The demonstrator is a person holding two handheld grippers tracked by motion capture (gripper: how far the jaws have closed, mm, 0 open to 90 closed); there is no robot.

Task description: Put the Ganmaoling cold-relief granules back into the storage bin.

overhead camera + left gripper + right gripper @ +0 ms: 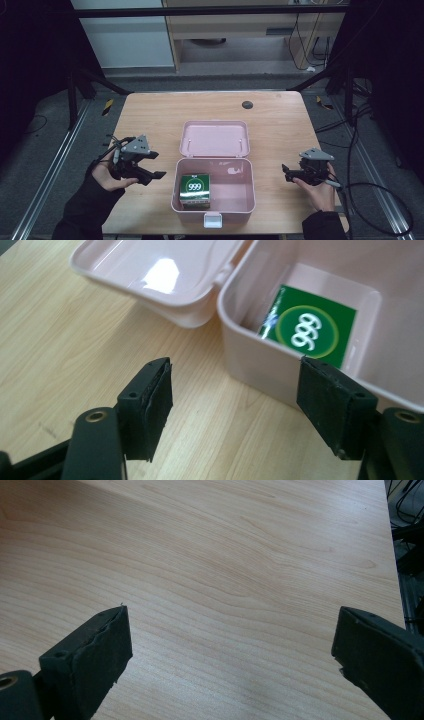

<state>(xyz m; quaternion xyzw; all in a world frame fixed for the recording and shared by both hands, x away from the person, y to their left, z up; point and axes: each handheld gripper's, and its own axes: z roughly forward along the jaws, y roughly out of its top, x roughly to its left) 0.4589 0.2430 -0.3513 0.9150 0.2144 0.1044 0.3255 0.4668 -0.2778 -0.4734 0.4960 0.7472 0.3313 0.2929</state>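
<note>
**Packing the pink case: carton in, lid open**

Tabletop [150,115]: pale wood, bare around the case apart from a small dark disc [247,104] near the far edge.

Pink case [252,185]: hard plastic, sitting mid-tabletop towards the near edge. The hinged lid [214,137] is laid flat open behind the tub and has nothing in it. The tub holds one item, with the rest of its floor free.

Green carton [195,189]: marked "999", it stands in the tub's left half, close against the left wall. It looks like light cardboard with stiff faces that would dent if squeezed hard, and the print is glossy, so probably a bit slick. I'd grip it across two opposite side faces from above. The wall leaves little room on the left.

Left claw [156,165]: released, nothing between the pads, just left of the tub and pointed at it.

Right claw [286,172]: released, empty, over bare wood well right of the case.

Latch tab [212,220]: at the tub's front edge, undone. The lid's far rim is the likely place to take hold for closing. Thin plastic, so it should swing easily.
</note>
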